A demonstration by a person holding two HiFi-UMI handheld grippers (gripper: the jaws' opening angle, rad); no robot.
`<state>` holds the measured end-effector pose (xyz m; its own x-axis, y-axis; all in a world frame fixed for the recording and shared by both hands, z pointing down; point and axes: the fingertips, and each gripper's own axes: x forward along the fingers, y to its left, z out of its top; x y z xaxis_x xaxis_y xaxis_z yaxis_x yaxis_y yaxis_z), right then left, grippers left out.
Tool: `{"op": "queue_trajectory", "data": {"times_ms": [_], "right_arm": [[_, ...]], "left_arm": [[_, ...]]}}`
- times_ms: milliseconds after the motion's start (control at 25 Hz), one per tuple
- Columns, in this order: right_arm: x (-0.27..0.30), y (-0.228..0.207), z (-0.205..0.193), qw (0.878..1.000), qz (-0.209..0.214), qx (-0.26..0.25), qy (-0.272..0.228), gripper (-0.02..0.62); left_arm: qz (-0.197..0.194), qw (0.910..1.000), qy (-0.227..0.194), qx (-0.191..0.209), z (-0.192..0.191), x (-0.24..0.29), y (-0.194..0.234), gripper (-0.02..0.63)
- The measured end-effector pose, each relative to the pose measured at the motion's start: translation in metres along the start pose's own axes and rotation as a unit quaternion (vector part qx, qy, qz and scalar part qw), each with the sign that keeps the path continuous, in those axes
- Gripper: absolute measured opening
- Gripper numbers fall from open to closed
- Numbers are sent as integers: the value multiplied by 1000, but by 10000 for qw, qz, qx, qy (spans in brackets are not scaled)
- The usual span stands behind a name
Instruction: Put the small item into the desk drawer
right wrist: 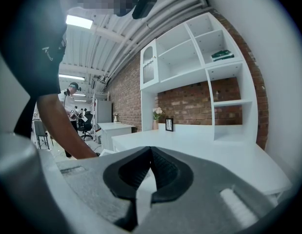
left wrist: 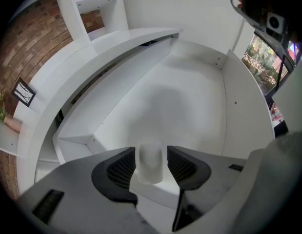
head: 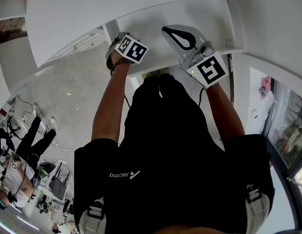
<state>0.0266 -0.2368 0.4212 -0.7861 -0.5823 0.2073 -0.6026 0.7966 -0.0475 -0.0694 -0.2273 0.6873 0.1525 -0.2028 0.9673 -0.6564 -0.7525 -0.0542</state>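
The left gripper (left wrist: 151, 151) stands open above the white desk drawer's bare floor (left wrist: 199, 101), the small whitish translucent item (left wrist: 151, 165) between its jaws and seemingly free of both pads, so it may drop, bounce and roll away, while the right gripper (right wrist: 150, 155) sits closed.
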Motion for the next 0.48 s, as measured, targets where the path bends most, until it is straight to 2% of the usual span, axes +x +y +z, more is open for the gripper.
{"op": "queue_trajectory", "data": {"times_ms": [480], "right_arm": [[-1, 3, 0, 10000, 21, 7, 10, 0]], "left_arm": [[0, 9999, -123, -36, 1, -7, 2, 201]]}}
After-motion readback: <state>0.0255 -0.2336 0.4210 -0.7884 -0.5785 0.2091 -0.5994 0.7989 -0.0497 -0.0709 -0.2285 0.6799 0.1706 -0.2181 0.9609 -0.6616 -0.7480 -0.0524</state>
